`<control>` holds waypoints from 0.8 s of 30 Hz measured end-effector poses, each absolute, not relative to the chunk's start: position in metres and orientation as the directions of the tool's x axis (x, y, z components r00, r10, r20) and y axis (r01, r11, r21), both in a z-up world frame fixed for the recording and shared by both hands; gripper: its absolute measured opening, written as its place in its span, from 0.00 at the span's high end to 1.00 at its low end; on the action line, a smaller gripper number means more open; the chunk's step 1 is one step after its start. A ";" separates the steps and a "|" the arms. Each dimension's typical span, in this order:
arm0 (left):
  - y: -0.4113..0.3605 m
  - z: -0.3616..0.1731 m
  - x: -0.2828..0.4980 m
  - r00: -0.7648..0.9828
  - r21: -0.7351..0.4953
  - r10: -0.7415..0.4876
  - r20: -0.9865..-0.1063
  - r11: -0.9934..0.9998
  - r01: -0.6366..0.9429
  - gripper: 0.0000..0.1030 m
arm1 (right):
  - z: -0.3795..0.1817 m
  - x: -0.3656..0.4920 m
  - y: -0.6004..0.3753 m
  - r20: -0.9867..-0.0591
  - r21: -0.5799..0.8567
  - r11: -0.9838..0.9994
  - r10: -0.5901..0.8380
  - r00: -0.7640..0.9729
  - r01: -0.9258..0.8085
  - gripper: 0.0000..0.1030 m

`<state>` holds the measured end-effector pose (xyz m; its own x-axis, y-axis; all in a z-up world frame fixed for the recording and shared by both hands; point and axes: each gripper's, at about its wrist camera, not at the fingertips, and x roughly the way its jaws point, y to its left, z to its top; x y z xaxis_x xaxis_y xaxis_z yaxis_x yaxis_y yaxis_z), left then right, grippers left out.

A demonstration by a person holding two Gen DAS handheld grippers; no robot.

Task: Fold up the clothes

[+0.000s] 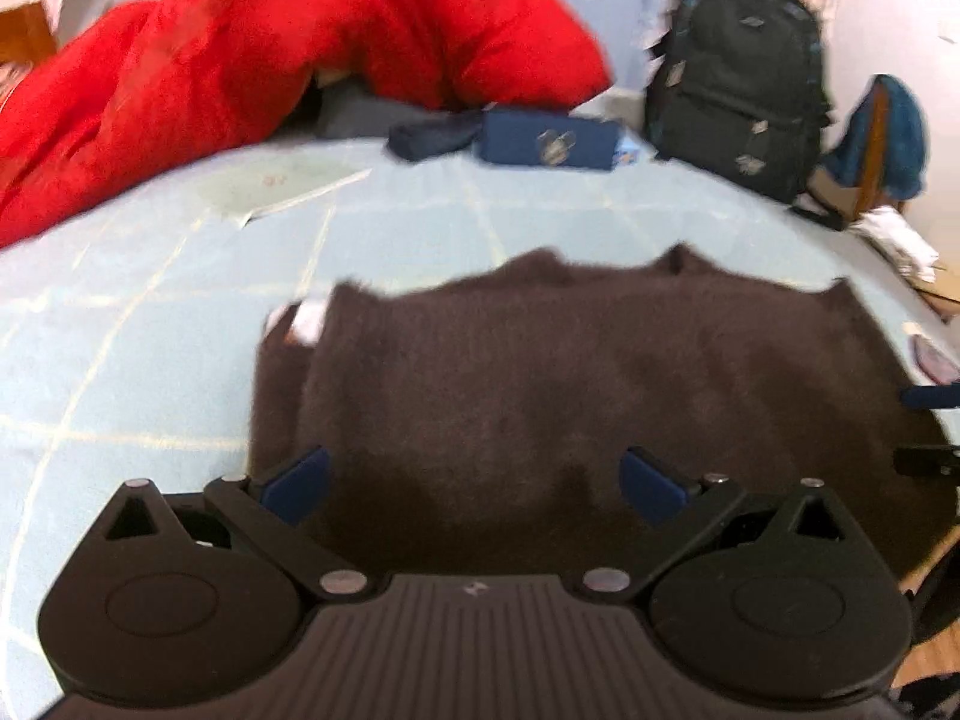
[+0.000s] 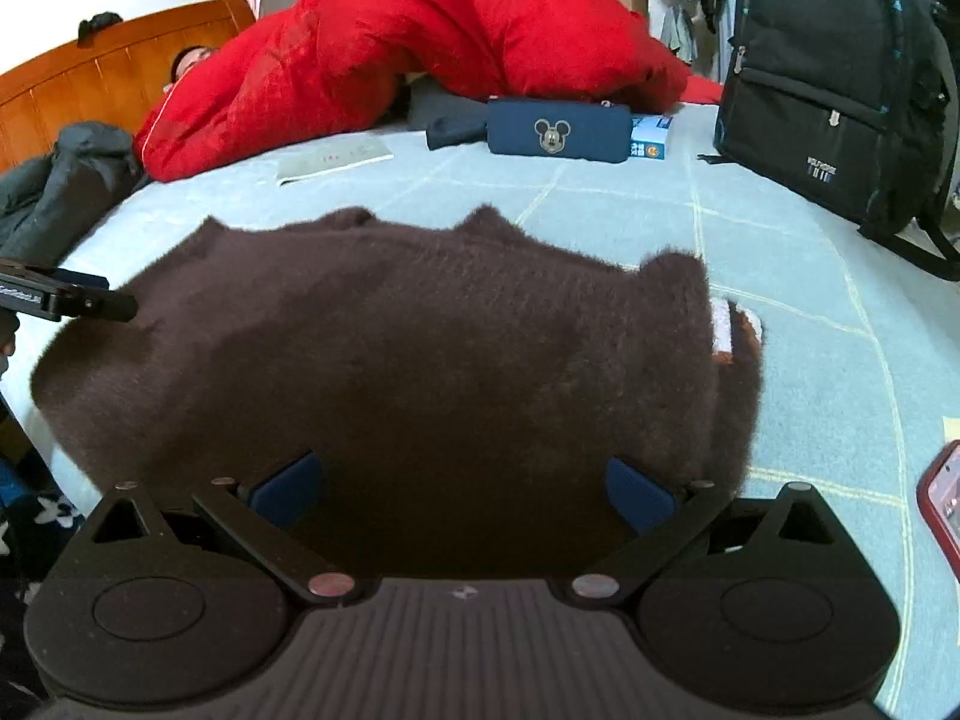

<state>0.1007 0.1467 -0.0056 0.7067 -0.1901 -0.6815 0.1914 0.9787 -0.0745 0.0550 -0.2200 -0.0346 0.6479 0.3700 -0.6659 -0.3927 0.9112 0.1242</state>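
Brown sweater (image 2: pixel 390 360) folded | left gripper (image 1: pixel 474 480) jaws spread | right gripper (image 2: pixel 462 489) jaws spread

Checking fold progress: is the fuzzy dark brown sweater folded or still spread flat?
Partly folded. The fuzzy dark brown sweater lies on the light blue bed cover with one side doubled over, a white-trimmed cuff tucked there. Both grippers open, not gripping it.

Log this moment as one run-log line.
task: fold clothes | item: fuzzy dark brown knit sweater flat on pale blue bed cover | left hand-held gripper: open | right hand-held gripper: open
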 end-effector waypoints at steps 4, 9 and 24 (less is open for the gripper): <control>0.149 -0.015 0.092 0.682 -0.071 -0.189 -0.706 0.978 0.197 0.01 | -0.029 0.047 -0.209 -0.664 0.117 0.909 0.370 0.649 -0.399 0.00; 0.172 -0.027 0.074 0.665 -0.070 -0.120 -0.737 0.992 0.102 0.01 | -0.022 0.032 -0.195 -0.666 0.095 0.907 0.364 0.651 -0.409 0.00; 0.160 0.006 0.047 0.704 -0.238 -0.401 -0.586 0.916 0.323 0.01 | 0.024 -0.051 -0.146 -0.610 -0.041 0.895 0.329 0.721 -0.443 0.00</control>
<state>0.0468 0.1599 0.0056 0.7040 -0.4006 -0.5865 0.3233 0.9160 -0.2375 -0.0508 -0.1460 0.0240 0.7211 0.3292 -0.6096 -0.4434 0.8954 -0.0409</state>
